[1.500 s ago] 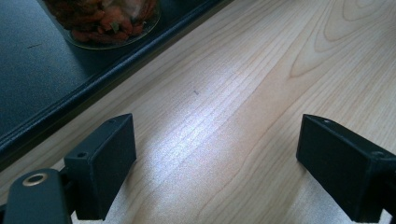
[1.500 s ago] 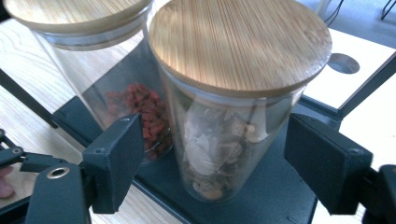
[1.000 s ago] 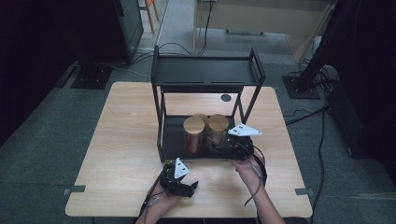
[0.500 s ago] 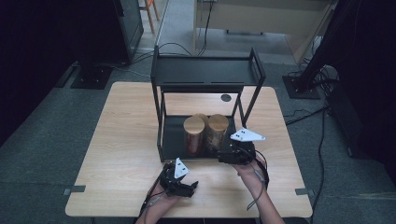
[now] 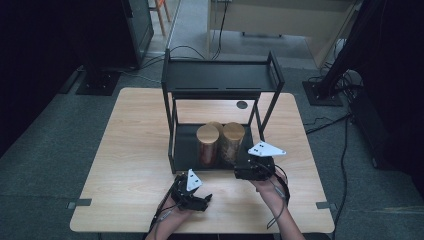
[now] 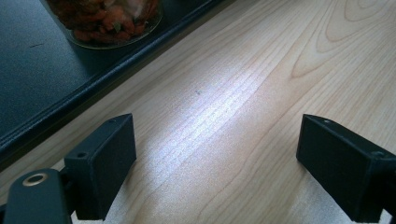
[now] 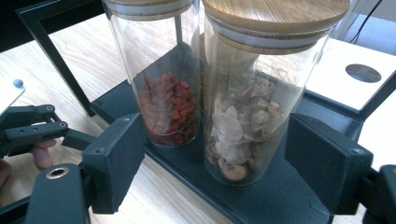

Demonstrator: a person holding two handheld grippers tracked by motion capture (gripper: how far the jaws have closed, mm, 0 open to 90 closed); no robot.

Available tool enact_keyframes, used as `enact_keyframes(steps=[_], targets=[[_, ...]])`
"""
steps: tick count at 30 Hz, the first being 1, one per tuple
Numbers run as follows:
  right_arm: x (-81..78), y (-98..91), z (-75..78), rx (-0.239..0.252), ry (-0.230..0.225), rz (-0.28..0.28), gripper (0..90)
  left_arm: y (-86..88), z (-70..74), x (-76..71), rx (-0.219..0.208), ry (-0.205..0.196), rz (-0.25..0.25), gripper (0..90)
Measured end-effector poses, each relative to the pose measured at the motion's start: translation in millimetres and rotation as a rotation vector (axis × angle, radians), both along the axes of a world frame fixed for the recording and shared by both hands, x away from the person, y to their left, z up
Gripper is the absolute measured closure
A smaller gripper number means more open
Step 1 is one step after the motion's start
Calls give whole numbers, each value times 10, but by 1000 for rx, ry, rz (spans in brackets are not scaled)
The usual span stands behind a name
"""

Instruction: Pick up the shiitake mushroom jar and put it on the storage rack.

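I'm lined up on the pale jar with my right gripper. The jar stands upright on the rack's lower shelf, at the front right corner, its long axis vertical, a bamboo lid on top. It sits straight ahead of the fingers, just past their tips, with the red jar touching or nearly touching it on the far-left side. The right fingers stand partly open, wide enough to straddle the glass, and hold nothing; I can't see them touching the jar yet. This hand is clearly the nearer one. My left gripper rests low over the bench, in front of the rack's edge, fingers spread wide and empty. Next move, I reckon: push forward level, keep the left finger out of the gap between the jars.
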State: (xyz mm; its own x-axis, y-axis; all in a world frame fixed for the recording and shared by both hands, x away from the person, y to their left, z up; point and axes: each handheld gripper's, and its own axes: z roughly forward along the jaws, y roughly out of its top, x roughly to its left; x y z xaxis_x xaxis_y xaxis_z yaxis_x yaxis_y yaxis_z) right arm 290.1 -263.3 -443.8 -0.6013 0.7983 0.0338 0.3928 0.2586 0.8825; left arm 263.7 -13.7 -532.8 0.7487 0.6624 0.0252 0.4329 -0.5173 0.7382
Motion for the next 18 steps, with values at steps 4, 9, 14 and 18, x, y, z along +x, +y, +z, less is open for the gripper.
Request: enact_keyframes(steps=[4, 9, 14, 18], targets=[[-21, -15, -1, 6, -5, 4, 200, 1, 1, 0, 1, 1, 0, 122], [-45, -27, -15, 6, -13, 22, 200, 1, 0, 1, 0, 0, 0, 122], [-61, -43, -11, 14, -21, 35, 200, 0, 0, 0, 0, 0, 1, 122], [-90, -55, -2, 28, -27, 47, 200, 1, 1, 1, 0, 2, 0, 122]])
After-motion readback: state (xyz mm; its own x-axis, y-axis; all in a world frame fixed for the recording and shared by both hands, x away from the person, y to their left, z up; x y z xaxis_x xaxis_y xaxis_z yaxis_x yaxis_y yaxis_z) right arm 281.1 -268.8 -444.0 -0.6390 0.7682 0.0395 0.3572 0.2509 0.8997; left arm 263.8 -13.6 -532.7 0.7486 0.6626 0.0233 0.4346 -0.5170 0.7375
